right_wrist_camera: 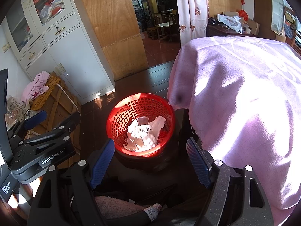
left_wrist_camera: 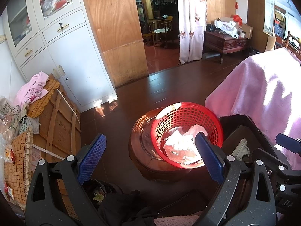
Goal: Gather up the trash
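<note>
Right wrist view: left gripper (right_wrist_camera: pixel 35 118) body reads "GenRobot.AI", tag "Data Acquisition System". Both grippers' jaws apart, empty; right gripper (right_wrist_camera: pixel 150 150). Crumpled white trash (right_wrist_camera: pixel 144 135) sits in red basket (right_wrist_camera: pixel 116 116) on dark stool (left_wrist_camera: pixel 139 150).

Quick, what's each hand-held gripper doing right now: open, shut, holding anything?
Left hand-held gripper: open, holding nothing.
Right hand-held gripper: open, holding nothing, above the red plastic mesh basket of crumpled white paper.

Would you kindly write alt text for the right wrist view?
A red mesh basket holding crumpled white paper sits on a dark round stool, just beyond the right gripper, whose jaws stand open and empty. Pink cloth fills the right.
</note>
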A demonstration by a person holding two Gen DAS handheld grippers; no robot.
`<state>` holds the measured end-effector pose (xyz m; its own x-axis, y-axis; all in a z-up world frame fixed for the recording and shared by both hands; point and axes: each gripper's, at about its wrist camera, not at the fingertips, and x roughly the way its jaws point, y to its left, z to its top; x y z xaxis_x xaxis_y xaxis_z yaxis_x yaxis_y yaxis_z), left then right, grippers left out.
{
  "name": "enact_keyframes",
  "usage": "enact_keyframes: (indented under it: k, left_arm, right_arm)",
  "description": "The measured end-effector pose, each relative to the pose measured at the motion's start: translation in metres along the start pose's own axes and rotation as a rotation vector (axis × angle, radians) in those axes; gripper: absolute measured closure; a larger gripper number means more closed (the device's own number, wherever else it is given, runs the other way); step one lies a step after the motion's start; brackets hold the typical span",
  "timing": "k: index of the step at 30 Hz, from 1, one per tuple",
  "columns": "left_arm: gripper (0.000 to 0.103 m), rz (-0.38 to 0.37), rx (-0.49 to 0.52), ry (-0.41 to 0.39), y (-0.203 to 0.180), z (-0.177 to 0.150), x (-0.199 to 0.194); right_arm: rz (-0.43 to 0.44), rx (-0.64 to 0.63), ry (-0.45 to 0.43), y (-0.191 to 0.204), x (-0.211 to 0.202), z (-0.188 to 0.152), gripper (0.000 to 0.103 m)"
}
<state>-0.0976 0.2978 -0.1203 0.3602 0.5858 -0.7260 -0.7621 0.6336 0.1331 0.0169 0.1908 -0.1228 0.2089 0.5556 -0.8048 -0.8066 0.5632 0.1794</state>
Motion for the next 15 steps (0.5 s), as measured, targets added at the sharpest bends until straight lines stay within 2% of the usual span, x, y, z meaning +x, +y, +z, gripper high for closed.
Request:
enact_keyframes:
  k: [15]
  left_arm:
    - [0.01,0.002,-0.013,0.018,0.0032,0.0001,0.0053]
  right_arm:
    - [0.008,0.009,0.007,-0.0007,-0.0023,-0.0029,0.025]
